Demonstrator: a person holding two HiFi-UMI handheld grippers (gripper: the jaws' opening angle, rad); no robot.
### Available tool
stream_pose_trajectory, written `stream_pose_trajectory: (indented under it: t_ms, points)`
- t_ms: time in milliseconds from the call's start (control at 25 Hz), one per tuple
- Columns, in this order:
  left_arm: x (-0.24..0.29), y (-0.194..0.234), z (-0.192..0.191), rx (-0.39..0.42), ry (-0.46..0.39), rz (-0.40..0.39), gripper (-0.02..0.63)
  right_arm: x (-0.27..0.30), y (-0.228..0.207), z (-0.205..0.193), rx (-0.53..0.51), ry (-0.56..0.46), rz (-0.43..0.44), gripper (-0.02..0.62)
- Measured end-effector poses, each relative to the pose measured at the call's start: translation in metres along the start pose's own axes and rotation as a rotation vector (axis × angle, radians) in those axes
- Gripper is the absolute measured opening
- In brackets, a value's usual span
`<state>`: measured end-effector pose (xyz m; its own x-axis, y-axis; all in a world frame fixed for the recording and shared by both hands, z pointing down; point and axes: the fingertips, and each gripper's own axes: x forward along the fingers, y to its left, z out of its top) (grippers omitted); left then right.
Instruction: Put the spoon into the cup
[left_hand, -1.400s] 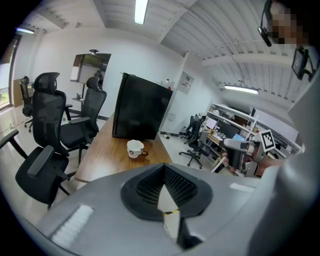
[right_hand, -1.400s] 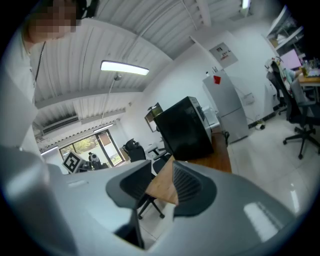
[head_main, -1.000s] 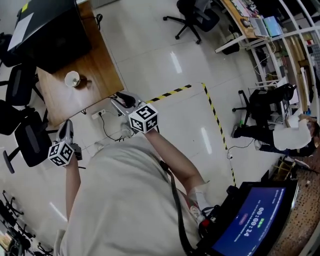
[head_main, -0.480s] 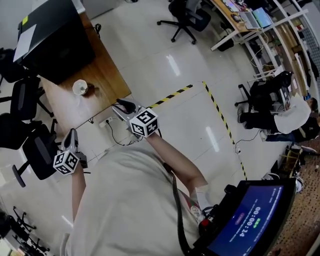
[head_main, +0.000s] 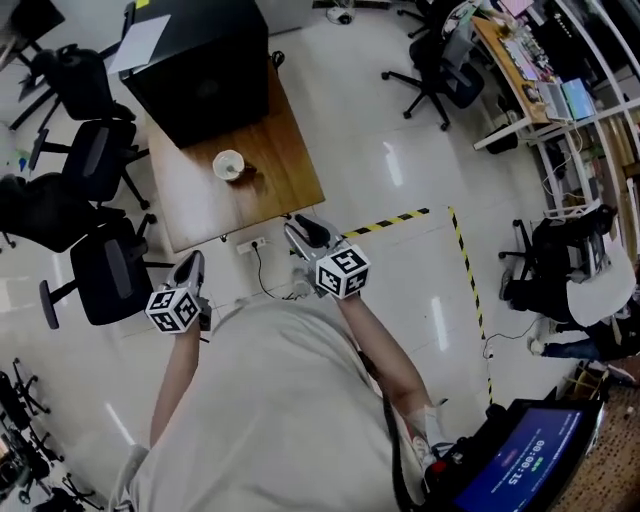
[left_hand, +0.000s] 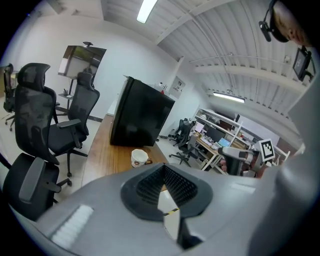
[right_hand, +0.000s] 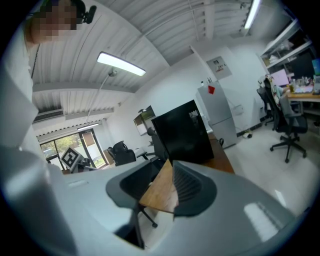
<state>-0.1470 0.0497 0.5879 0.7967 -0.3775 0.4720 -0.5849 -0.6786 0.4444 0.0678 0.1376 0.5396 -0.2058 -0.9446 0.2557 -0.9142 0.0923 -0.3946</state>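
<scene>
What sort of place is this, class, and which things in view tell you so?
Probably an open-plan office or lab workspace: swivel office chairs around a wooden table, cluttered desks along one side, and yellow-and-black hazard tape on the tiled floor.

The head camera looks steeply down from overhead, well away from the bench (head_main: 205, 205), and takes in its whole top at the upper left. The left gripper (head_main: 189, 266) carries a camera low behind its fingers (left_hand: 145, 190). It faces along the bench from off the near left corner, well short of it. The cup (left_hand: 139, 158) and the black cabinet (left_hand: 141, 120) show there and in the head view alike. The right gripper (head_main: 304, 230) has its camera facing the same cabinet from off the near right corner. The wood between its fingers (right_hand: 192, 187) is probably that corner. The left gripper view also catches the right gripper's marker cube (left_hand: 267, 148).
</scene>
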Motion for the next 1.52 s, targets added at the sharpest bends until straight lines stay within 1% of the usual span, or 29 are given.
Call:
stream_pose_trajectory:
  t_ms: [160,280,400,560,680,760,840,920,1080,1160,1360,1520]
  points:
    - [-0.003,0.013,-0.010,-0.040,-0.010,0.022,0.005,0.004,-0.001,-0.009,-0.011,0.018,-0.001,0.129]
    - [-0.007,0.019,-0.011,-0.025,-0.007,0.021,0.005,0.005,0.000,-0.012,-0.045,0.035,-0.022,0.129]
    - [-0.011,0.026,-0.012,-0.016,0.000,0.027,0.005,0.004,0.004,-0.018,-0.114,0.066,-0.047,0.125]
    - [-0.013,0.029,-0.019,-0.034,0.011,0.039,0.005,0.002,0.006,-0.019,-0.209,0.050,-0.093,0.077]
    - [-0.014,0.023,-0.031,-0.048,0.031,0.030,0.005,-0.001,0.007,-0.023,-0.259,0.058,-0.129,0.069]
    - [-0.016,0.021,-0.040,-0.060,0.045,0.027,0.005,-0.001,0.011,-0.029,-0.327,0.088,-0.140,0.063]
    - [-0.017,0.020,-0.048,-0.068,0.062,0.026,0.005,-0.001,0.018,-0.032,-0.421,0.118,-0.154,0.061]
    - [-0.017,0.018,-0.055,-0.070,0.077,0.017,0.005,0.002,0.026,-0.030,-0.477,0.129,-0.157,0.055]
    - [-0.020,0.009,-0.062,-0.043,0.092,-0.019,0.005,0.007,0.041,-0.031,-0.505,0.141,-0.141,0.044]
    - [-0.022,0.005,-0.065,-0.038,0.093,-0.035,0.005,0.009,0.049,-0.033,-0.512,0.149,-0.132,0.021]
    - [-0.031,0.007,-0.075,-0.071,0.095,-0.049,0.005,0.008,0.064,-0.043,-0.516,0.175,-0.125,0.011]
    - [-0.040,0.017,-0.064,-0.101,0.063,-0.053,0.005,0.012,0.070,-0.050,-0.482,0.184,-0.132,0.011]
